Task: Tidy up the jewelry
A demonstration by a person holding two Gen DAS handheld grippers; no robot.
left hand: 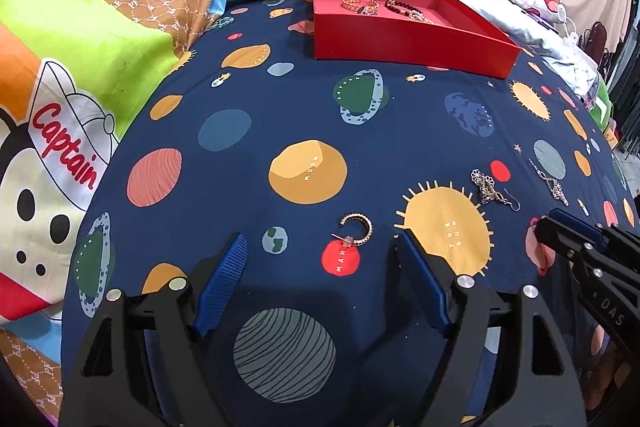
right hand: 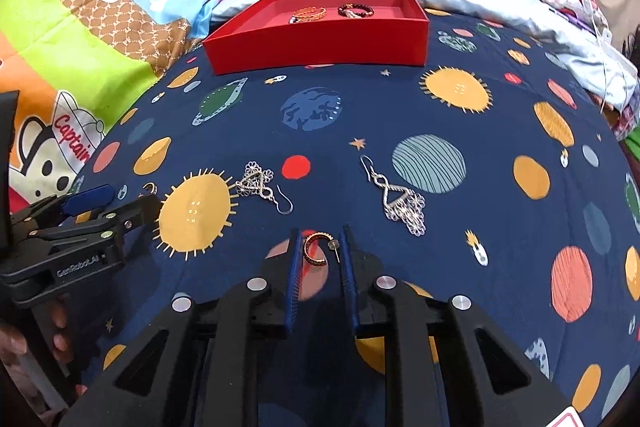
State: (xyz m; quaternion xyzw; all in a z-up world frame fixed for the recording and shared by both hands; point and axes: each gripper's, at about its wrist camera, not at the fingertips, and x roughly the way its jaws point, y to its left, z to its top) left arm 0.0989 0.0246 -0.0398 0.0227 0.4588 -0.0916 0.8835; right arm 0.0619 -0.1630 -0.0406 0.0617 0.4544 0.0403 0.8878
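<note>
Right gripper [right hand: 320, 247] is closing its narrow fingers around a gold hoop earring [right hand: 316, 247], near the front edge of the bedspread [right hand: 400, 99]. Left gripper [left hand: 316, 247] is waiting wide open behind a second hoop earring [left hand: 357, 230]. Two silver earrings [right hand: 262, 187] are lying between them and the red box [right hand: 320, 43]. Next, I think, comes lifting the hoop gently into that box.
</note>
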